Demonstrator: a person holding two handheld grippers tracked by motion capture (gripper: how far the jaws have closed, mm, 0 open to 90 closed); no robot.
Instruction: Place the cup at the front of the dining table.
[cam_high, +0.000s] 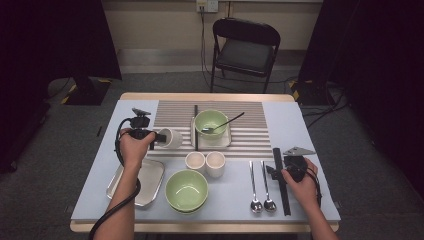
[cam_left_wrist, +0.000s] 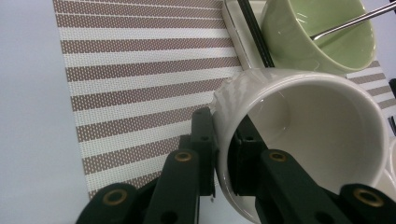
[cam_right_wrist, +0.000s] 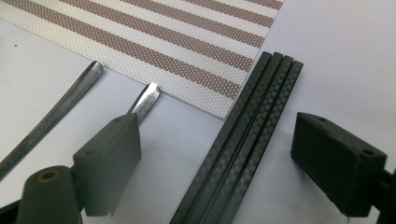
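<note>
My left tongs (cam_left_wrist: 224, 154) are closed on the wall of the white mug (cam_left_wrist: 308, 135): one jaw sits inside the rim, the other outside, pinching the ceramic between the pads. In the high view the left tongs (cam_high: 156, 137) hold the mug (cam_high: 170, 138) tipped on its side, mouth toward the tongs, at the left edge of the striped placemat (cam_high: 250, 125) and just left of the small white tray (cam_high: 220, 142). That tray carries the green bowl (cam_high: 211, 122) with a spoon (cam_high: 225, 123) resting in it, and a black chopstick (cam_high: 196, 127) lies along its left side.

My right tongs (cam_right_wrist: 217, 163) stand wide open and grip nothing. The bundle of black chopsticks (cam_right_wrist: 243, 135) lies on the table between the two jaws, not yet touched by either pad. Two metal spoons (cam_right_wrist: 70, 102) lie to the left of the chopsticks, their handle tips at the edge of the placemat. In the high view the right tongs (cam_high: 275, 172) rest at the near right of the table (cam_high: 100, 150).

I judge the step in hand to be placing the mug on the placemat beside the tray, as part of laying a place setting. The next move calls for turning the mug upright, lowering it until its base rests flat, then opening the left jaws and withdrawing clear of the rim. The right tongs then need only close squarely on the chopsticks, keeping the bundle together.
</note>
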